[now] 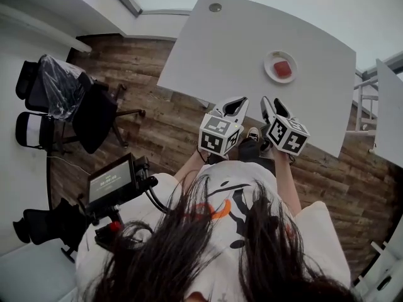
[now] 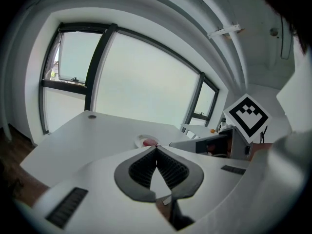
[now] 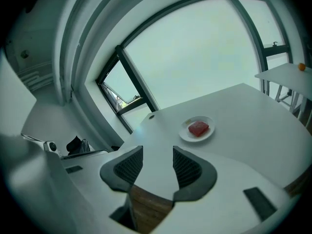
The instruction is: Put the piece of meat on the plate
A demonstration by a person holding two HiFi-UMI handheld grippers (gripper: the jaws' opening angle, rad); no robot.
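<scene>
A red piece of meat (image 1: 284, 68) lies on a small white plate (image 1: 271, 74) toward the far right of the white table (image 1: 239, 43). Both grippers hang at the table's near edge, well short of the plate. My left gripper (image 1: 242, 100) has its tips touching and nothing between them. My right gripper (image 1: 272, 102) is beside it. In the right gripper view the right gripper (image 3: 157, 152) stands open with an empty gap, and the meat (image 3: 198, 128) on its plate (image 3: 187, 133) lies ahead. In the left gripper view the left gripper (image 2: 156, 150) is shut, the plate (image 2: 144, 141) just beyond it.
Black office chairs (image 1: 63, 99) stand on the wooden floor at the left. A black monitor rig (image 1: 113, 181) sits near the person's left side. Another white table (image 1: 390, 112) stands to the right, beyond a gap. A round grommet (image 1: 215, 7) marks the table's far corner.
</scene>
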